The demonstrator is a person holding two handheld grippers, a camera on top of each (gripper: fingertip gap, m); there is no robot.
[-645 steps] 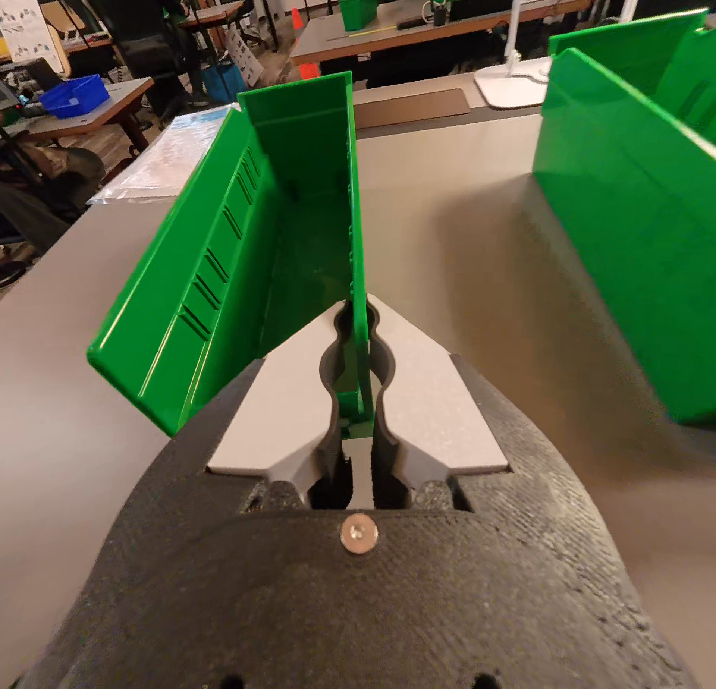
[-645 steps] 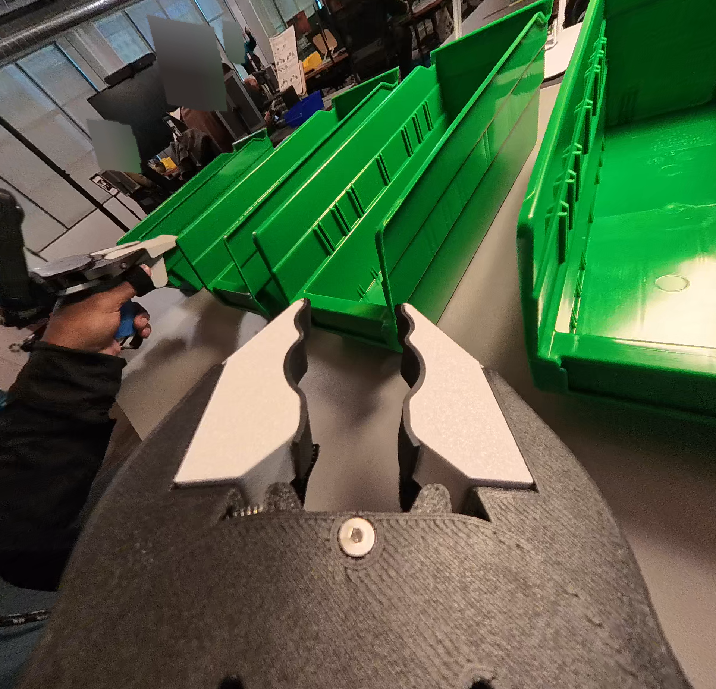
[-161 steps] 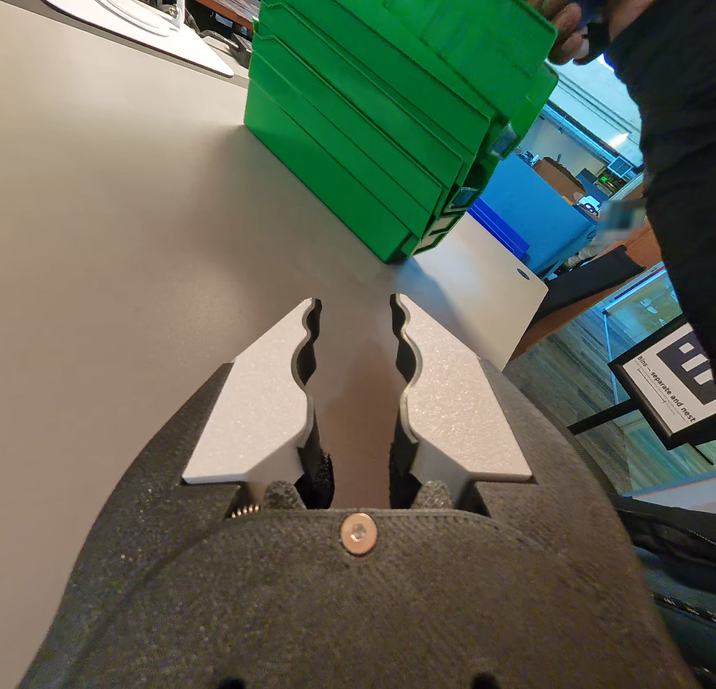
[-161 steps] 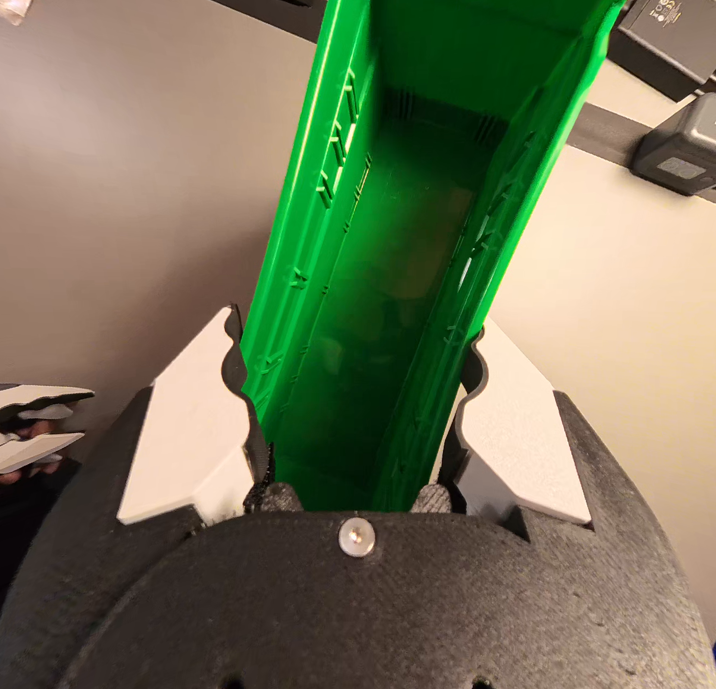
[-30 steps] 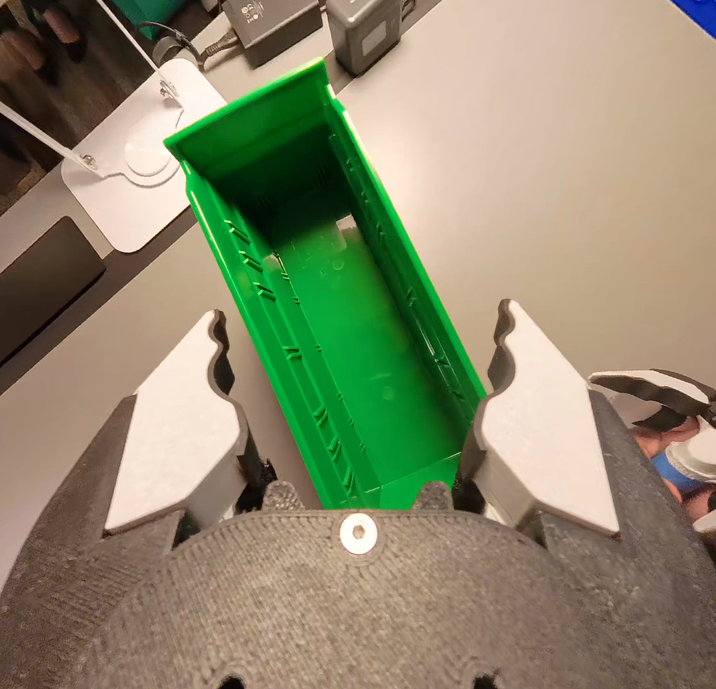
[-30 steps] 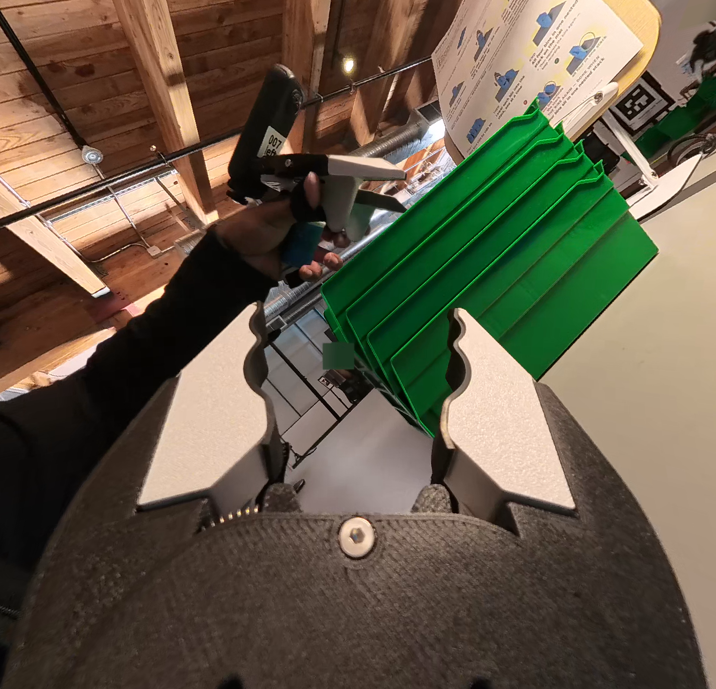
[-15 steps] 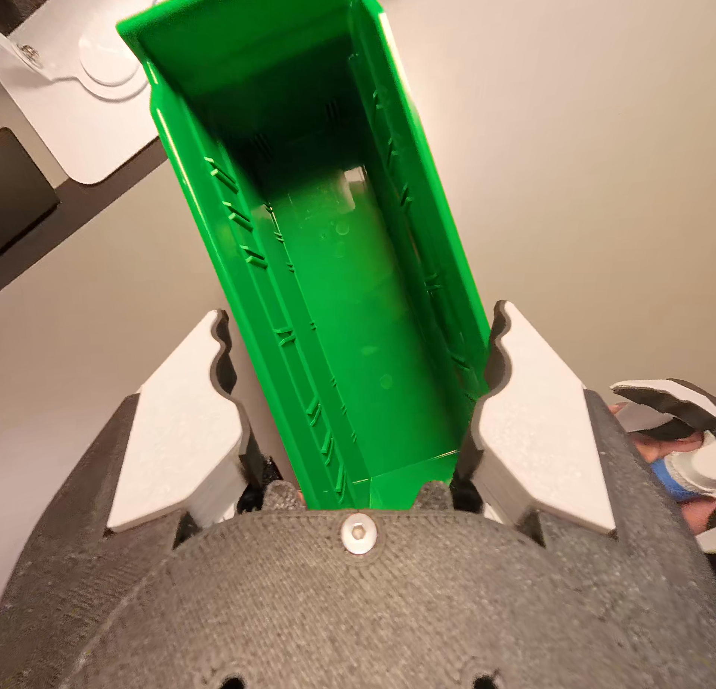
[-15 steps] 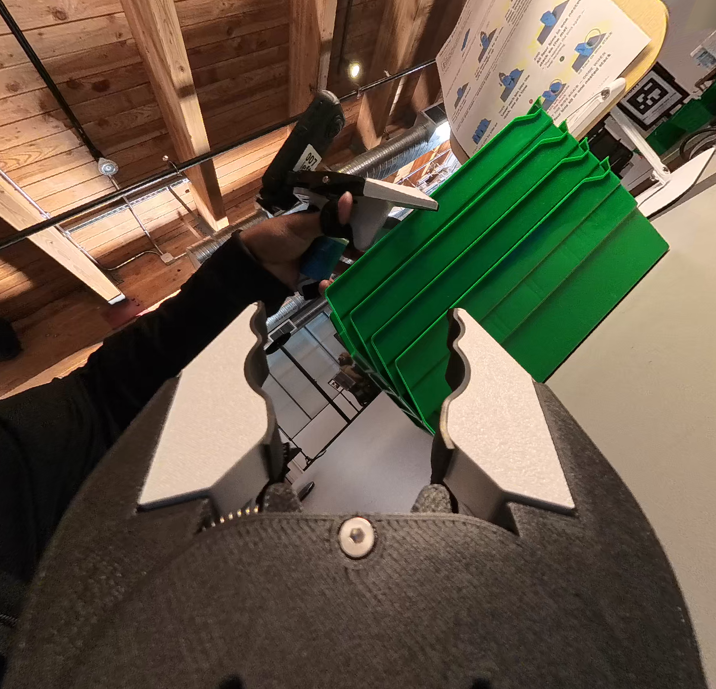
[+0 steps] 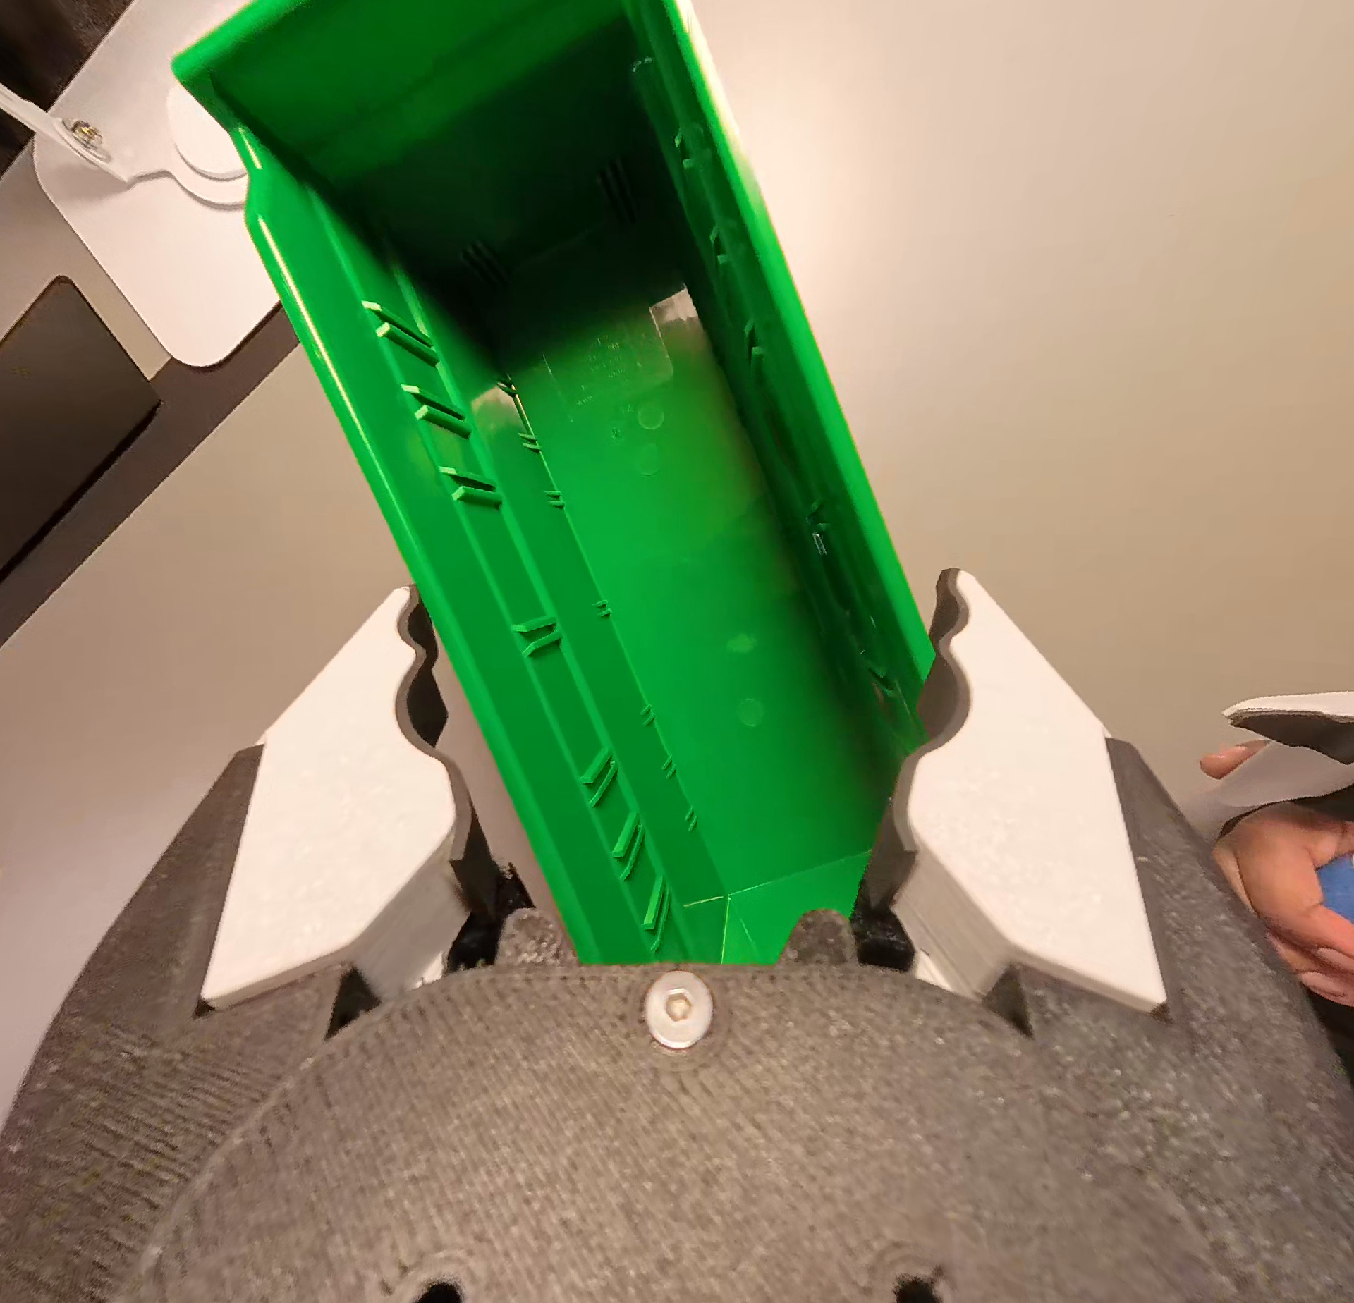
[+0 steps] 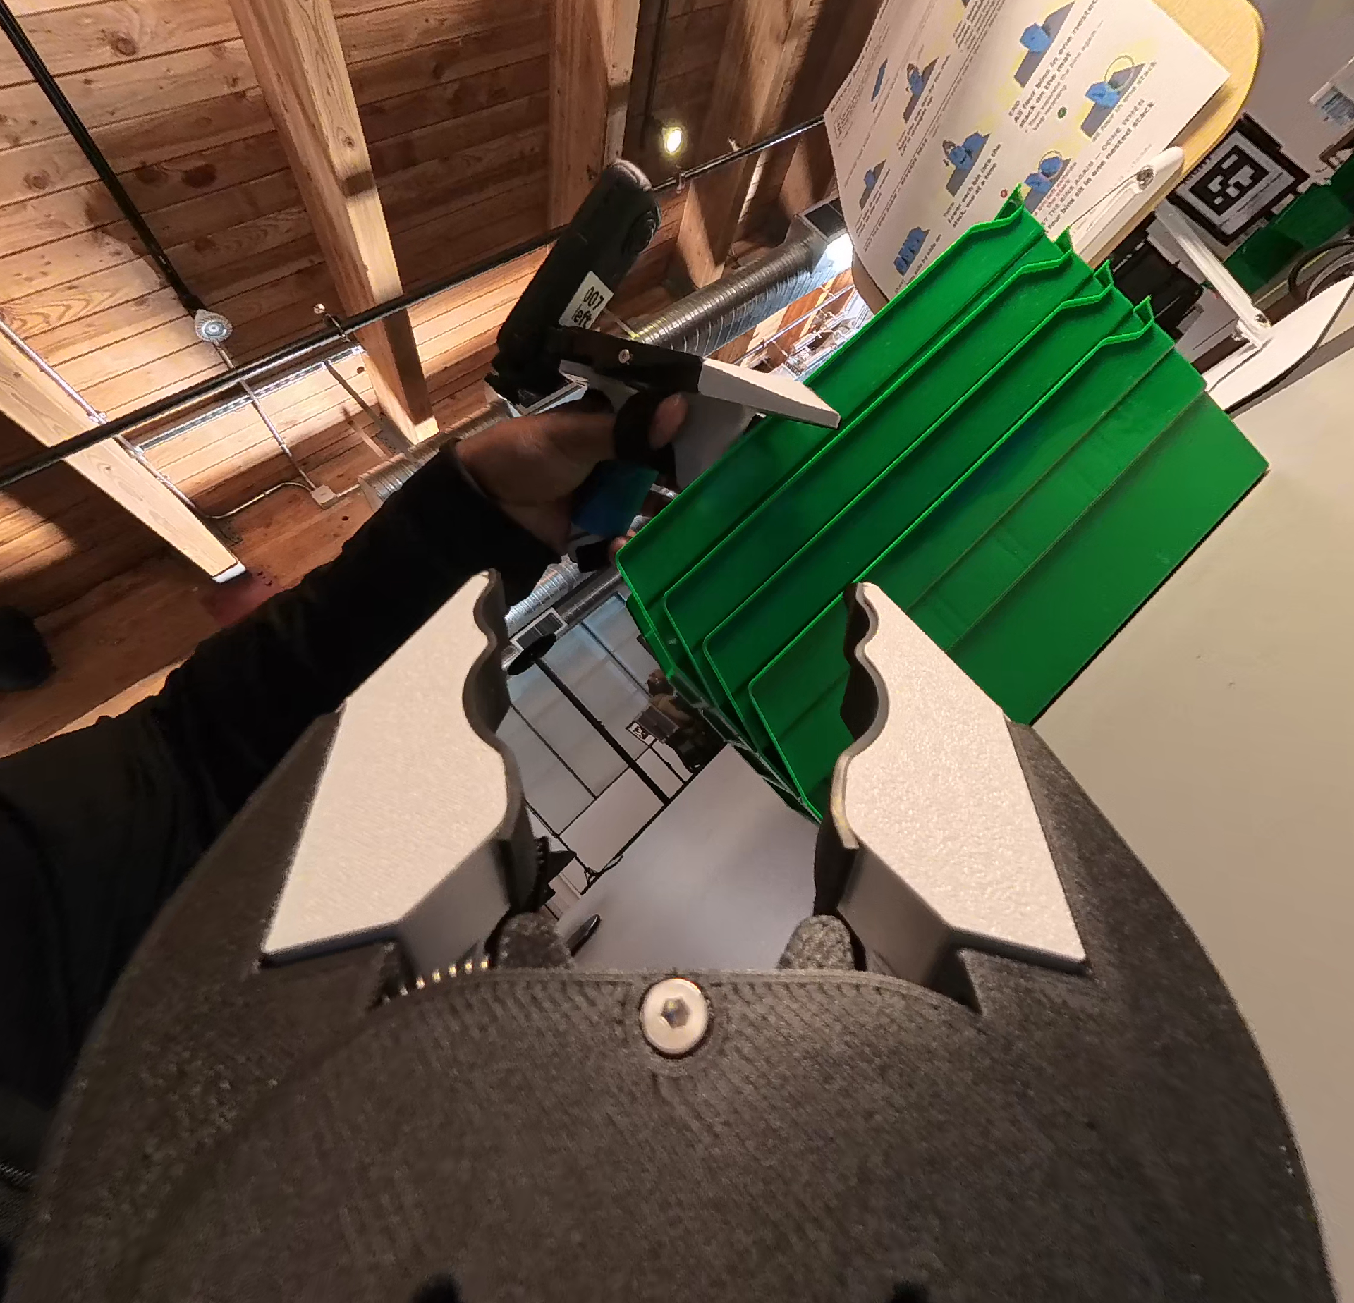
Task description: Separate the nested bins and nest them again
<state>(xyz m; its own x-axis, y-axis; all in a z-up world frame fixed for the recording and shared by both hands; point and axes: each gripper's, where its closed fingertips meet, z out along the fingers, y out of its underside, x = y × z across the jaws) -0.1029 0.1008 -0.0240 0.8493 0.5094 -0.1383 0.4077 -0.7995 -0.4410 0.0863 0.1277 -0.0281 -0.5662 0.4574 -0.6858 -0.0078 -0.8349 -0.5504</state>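
Observation:
In the left wrist view a long green bin (image 9: 659, 535) runs away from me between the wide-spread fingers of my left gripper (image 9: 678, 594). The right pad (image 9: 945, 682) lies against the bin's right wall. The left pad (image 9: 421, 682) stands just off the left wall, with bare table showing lower down. This gripper straddles the bin's near end and is open. In the right wrist view that bin tops a tilted stack of nested green bins (image 10: 989, 499), with the left gripper's finger (image 10: 762, 389) over its rim. My right gripper (image 10: 674, 585) is open and empty, low beside the stack.
The beige table (image 9: 1062, 315) carries a white lamp base (image 9: 124, 191) and a dark pad (image 9: 58, 403) at the far left. The right gripper and a hand (image 9: 1282, 887) sit at the right edge. A black sleeve (image 10: 220, 718), a poster board (image 10: 1026, 81) and wooden beams fill the right view.
The left gripper has come down and forward over the bin's near end, so the bin's walls now sit close between its fingers. Its jaws stayed wide. The right gripper barely moved and stayed open.

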